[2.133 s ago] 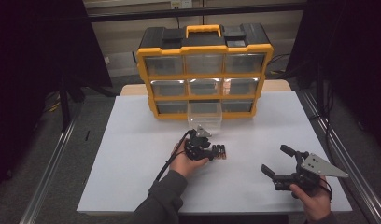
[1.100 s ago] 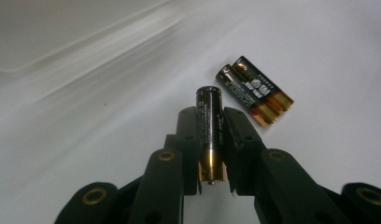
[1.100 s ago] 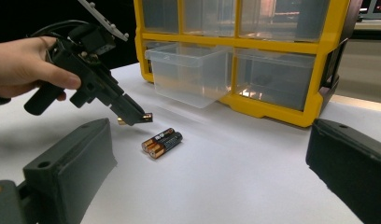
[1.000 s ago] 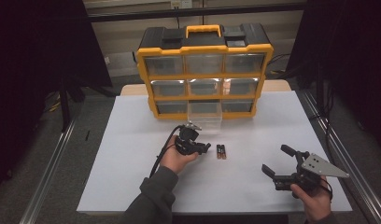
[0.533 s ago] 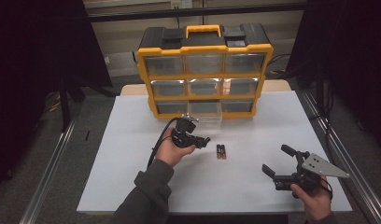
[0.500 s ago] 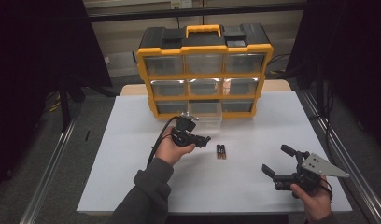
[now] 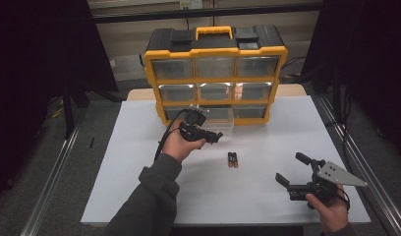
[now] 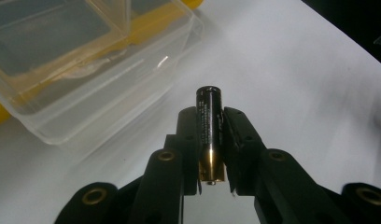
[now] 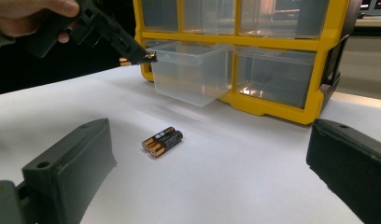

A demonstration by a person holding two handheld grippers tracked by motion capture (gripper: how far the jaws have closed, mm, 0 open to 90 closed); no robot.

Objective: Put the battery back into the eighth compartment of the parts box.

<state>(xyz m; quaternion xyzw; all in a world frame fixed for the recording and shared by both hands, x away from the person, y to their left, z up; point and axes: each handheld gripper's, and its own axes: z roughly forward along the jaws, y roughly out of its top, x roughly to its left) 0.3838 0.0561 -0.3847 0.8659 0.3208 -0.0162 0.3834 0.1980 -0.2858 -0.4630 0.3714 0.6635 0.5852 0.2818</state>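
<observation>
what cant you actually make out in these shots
- Print on the battery held in the left gripper: left gripper view, too small and dark to read.
- Contents of the organizer drawers: high view, glare and cloudy fronts hide them.
- Right gripper body: right gripper view, cut off by the bottom edge.
- Brand on the two batteries on the table: too small.

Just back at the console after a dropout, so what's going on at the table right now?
The left gripper is shut on one battery, held above the white table near the pulled-out clear drawer of the yellow organizer. Two more batteries lie side by side on the table. The right gripper rests open at the table's near right, holding nothing.
</observation>
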